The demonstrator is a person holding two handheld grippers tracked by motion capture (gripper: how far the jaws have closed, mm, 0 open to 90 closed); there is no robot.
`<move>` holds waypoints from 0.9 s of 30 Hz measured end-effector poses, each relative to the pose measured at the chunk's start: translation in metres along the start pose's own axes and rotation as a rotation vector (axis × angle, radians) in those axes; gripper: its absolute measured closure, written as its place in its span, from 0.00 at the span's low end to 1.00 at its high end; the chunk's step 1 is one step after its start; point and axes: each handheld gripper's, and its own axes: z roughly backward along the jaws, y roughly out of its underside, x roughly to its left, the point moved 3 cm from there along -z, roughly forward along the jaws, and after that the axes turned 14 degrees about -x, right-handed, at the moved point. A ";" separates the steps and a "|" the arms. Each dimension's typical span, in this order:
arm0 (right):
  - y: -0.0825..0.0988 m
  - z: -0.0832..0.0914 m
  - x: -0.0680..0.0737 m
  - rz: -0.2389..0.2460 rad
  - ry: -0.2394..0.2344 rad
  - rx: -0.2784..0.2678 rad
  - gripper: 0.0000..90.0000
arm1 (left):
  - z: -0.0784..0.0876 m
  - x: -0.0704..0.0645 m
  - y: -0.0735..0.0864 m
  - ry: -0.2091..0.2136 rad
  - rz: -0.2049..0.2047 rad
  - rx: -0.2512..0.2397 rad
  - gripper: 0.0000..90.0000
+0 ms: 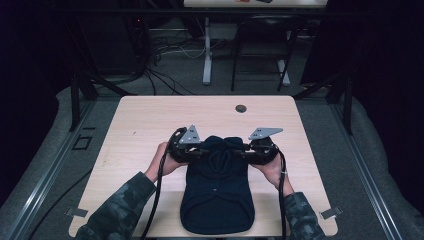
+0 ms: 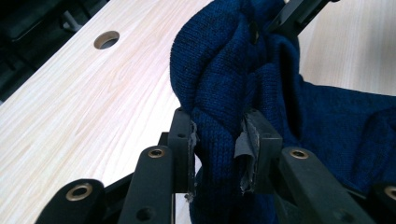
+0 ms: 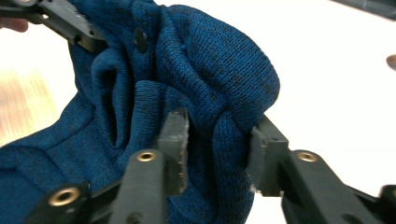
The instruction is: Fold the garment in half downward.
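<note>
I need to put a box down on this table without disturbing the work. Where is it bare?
The far strip of the table around the cable hole is bare, as are both side margins. The near middle is crowded: navy sweater, left gripper, right gripper.

The counter is light wood with a round cable hole near its far edge. Beyond it, cables lie on the floor.
</note>
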 end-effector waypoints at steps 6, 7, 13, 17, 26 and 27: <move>-0.006 0.004 0.009 0.083 0.015 -0.049 0.77 | 0.002 0.005 0.004 -0.007 0.039 0.022 0.69; -0.007 0.004 0.011 0.102 0.015 -0.046 0.77 | 0.001 0.006 0.006 -0.003 0.048 0.027 0.67; -0.007 0.003 0.019 0.178 0.019 -0.049 0.78 | -0.007 0.008 0.014 0.035 0.112 0.064 0.48; -0.007 0.004 0.022 0.215 0.030 -0.052 0.78 | -0.012 0.008 0.016 0.039 0.123 0.073 0.46; -0.009 0.008 0.022 0.208 0.038 -0.057 0.74 | -0.011 0.005 0.011 0.028 0.046 0.067 0.75; -0.009 0.008 0.022 0.208 0.038 -0.057 0.74 | -0.011 0.005 0.011 0.028 0.046 0.067 0.75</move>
